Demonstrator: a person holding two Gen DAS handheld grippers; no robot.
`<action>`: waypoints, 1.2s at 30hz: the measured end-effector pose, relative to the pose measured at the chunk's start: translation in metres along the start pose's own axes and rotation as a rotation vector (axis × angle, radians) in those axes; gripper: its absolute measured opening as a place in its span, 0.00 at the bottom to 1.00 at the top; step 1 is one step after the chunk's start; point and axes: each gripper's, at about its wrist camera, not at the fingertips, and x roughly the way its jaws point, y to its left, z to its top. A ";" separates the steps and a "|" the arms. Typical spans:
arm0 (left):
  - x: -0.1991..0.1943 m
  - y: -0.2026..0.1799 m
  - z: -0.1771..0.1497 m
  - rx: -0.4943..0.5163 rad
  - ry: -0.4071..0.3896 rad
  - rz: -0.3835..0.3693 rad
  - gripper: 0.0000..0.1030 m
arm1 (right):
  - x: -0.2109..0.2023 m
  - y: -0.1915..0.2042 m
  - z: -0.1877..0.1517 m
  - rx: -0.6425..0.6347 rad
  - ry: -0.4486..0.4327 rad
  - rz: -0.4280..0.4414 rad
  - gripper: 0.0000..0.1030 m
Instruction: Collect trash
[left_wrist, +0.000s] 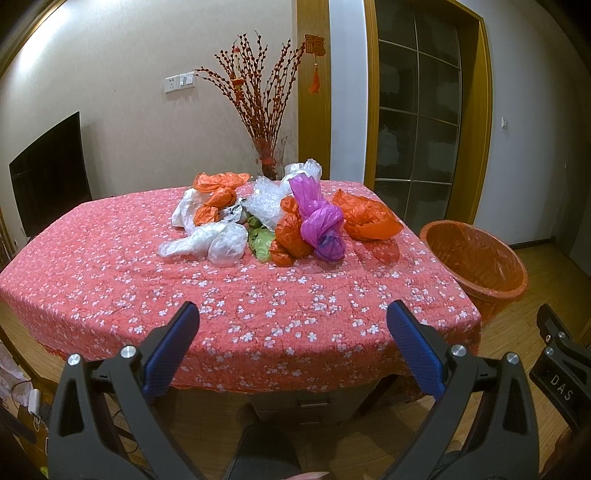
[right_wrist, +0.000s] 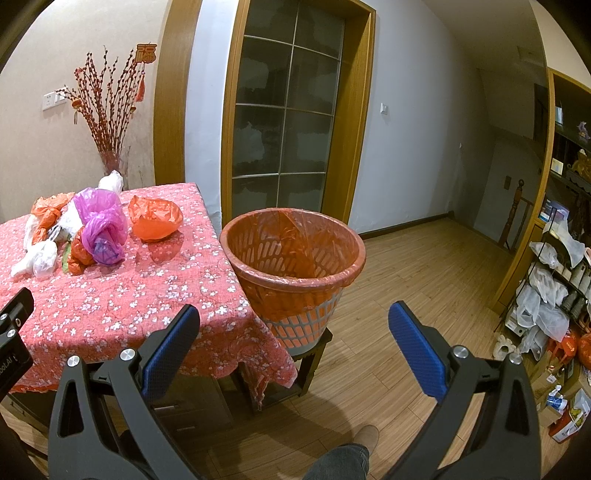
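Hovering short of the table (left_wrist: 110, 280), left gripper (left_wrist: 293, 314) and right gripper (right_wrist: 293, 314) both gape empty; knotted bags (left_wrist: 317, 225) piled far side, lined basket (right_wrist: 295, 254) beside table.

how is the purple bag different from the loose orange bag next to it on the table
The purple bag is tied into a knot with its end sticking up; the orange bag to its right is untied, crumpled and lying low. The purple bag leans against other bags in the pile, while the orange bag sits at the pile's edge, nearest the bin. Both are thin, shiny plastic resting on the tablecloth.
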 end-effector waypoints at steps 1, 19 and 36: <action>0.000 0.000 0.000 0.000 0.000 0.000 0.96 | 0.000 0.000 0.000 0.000 0.000 0.000 0.98; 0.001 -0.007 -0.008 -0.002 0.002 -0.002 0.96 | 0.001 0.000 0.000 -0.001 0.002 -0.001 0.98; 0.004 -0.013 -0.014 -0.003 0.005 -0.004 0.96 | 0.002 0.000 -0.001 -0.001 0.004 -0.001 0.98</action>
